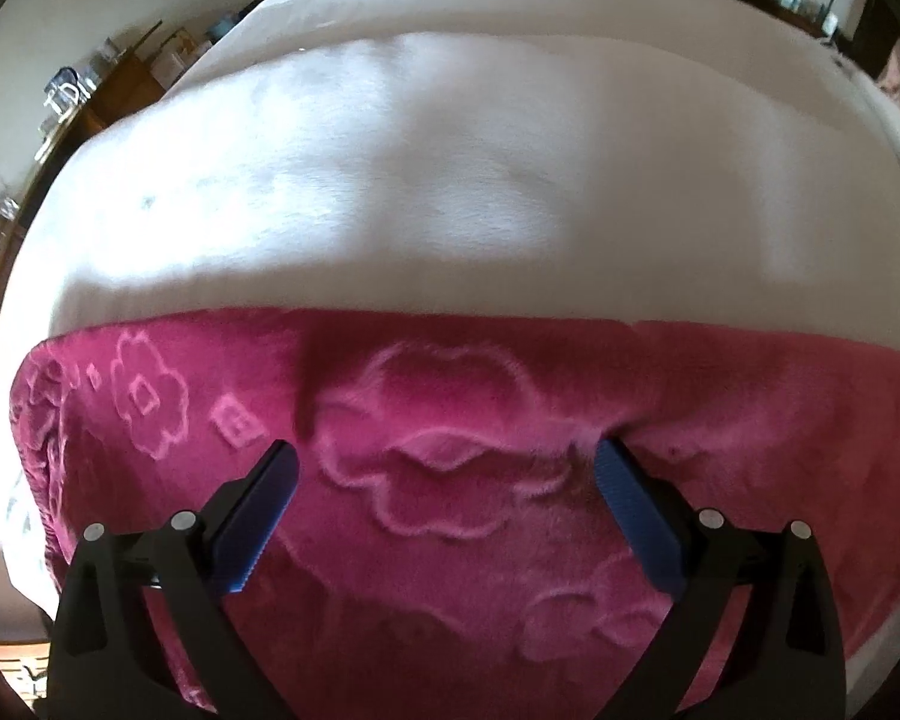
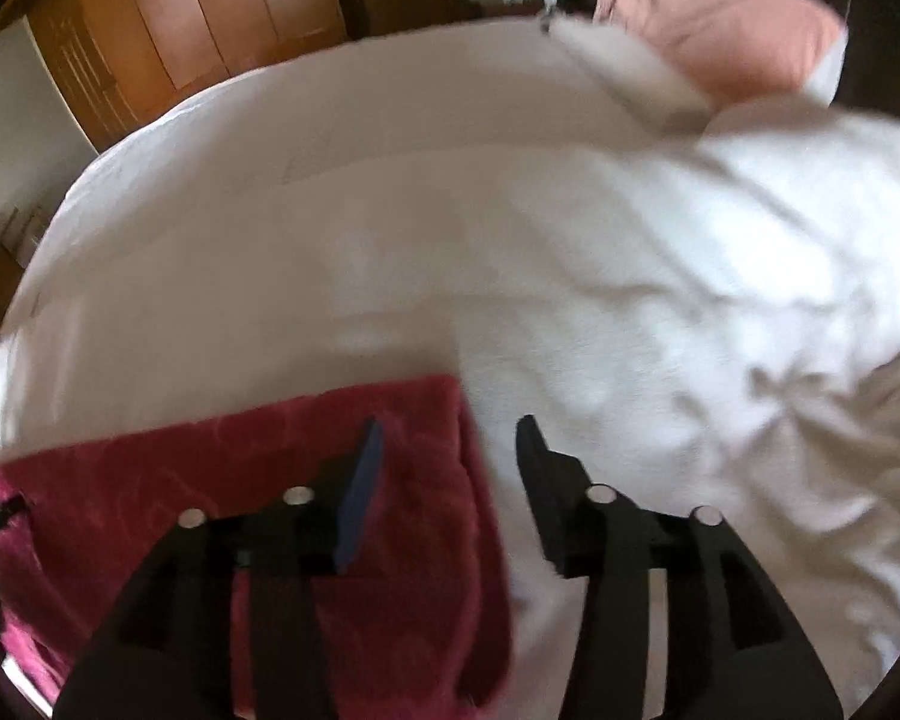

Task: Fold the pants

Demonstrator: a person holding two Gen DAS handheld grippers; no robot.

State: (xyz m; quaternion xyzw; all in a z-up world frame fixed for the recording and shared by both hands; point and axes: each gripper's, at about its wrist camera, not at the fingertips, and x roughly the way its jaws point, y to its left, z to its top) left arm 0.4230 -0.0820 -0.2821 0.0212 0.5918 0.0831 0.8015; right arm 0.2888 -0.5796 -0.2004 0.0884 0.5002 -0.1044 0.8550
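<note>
On white bedding (image 1: 390,180), fuzzy embossed pants (image 1: 450,480).

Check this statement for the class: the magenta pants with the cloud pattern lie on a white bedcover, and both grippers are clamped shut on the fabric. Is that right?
Not quite. The magenta pants do lie on the white bedcover, but neither gripper is clamped. The left wrist view shows the left gripper with its jaws spread wide over the fabric; the right wrist view shows the right gripper open too, holding nothing.
</note>
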